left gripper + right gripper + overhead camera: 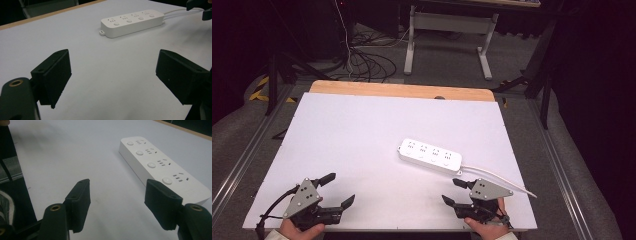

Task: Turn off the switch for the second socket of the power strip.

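The right gripper sits at the near right corner of the table, its jaws spread wide with nothing between them; in its own view only bare white surface shows between the two black pads. Just beyond it lies the white power strip, near but apart from the jaws, flat on the table top with its four sockets and round buttons facing up (its near end comes just past the right-hand pad in the right gripper view). Its white cable runs off from that near end toward the table's right edge, passing close by the gripper; whether it touches is hard to make out from above.

The left gripper rests at the near left corner, jaws likewise wide and empty, well apart from the strip, which lies far ahead of it.
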Demonstrator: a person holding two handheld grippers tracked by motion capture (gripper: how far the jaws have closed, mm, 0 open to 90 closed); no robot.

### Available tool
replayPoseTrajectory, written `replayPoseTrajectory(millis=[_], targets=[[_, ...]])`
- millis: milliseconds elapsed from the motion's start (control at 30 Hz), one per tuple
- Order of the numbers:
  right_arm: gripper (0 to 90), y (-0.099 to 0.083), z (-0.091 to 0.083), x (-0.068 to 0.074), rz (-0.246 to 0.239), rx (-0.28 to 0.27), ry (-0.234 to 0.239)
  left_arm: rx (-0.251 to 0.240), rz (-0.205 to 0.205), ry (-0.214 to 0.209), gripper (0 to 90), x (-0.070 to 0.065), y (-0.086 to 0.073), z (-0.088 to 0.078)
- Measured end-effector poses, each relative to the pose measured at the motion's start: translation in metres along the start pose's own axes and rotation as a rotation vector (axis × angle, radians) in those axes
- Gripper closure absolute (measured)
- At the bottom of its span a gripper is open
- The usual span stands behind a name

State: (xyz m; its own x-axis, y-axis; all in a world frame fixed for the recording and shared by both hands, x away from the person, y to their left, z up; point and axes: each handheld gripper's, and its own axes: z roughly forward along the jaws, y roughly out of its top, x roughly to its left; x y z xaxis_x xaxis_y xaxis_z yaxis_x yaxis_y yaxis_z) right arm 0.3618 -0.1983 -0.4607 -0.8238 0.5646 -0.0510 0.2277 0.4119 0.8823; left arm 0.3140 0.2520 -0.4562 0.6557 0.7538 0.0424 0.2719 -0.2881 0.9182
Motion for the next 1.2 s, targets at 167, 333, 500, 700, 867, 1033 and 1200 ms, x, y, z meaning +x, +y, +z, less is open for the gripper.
replayPoseTrajectory(millis=[167,333,500,700,867,1033,1200], targets=[[37.3,0.000,0.000,0.000,-0.005,-0.002,-0.001,0.003,0.021,0.019,13.8,-0.001,0.000,0.000],[37.5,0.000,0.000,0.002,-0.033,0.007,-0.016,0.001,0.036,0.028,13.9,-0.002,0.000,-0.001],[40.6,0.002,0.001,0.006,-0.065,0.013,-0.016,0.001,0.001,0.009,13.7,0.000,0.001,-0.002],[40.6,0.003,0.000,0.006,-0.053,0.009,-0.020,-0.007,-0.021,0.001,13.6,0.002,0.003,-0.004],[40.6,0.006,-0.001,0.003,-0.028,-0.017,0.015,-0.007,-0.003,0.023,13.5,0.000,0.003,-0.004],[41.3,0.011,-0.002,0.004,-0.045,-0.016,0.019,-0.003,0.019,0.038,13.6,0.000,0.003,-0.004],[43.3,0.020,-0.001,0.002,-0.057,0.004,0.046,0.002,0.023,0.043,13.6,-0.001,0.003,-0.003]])
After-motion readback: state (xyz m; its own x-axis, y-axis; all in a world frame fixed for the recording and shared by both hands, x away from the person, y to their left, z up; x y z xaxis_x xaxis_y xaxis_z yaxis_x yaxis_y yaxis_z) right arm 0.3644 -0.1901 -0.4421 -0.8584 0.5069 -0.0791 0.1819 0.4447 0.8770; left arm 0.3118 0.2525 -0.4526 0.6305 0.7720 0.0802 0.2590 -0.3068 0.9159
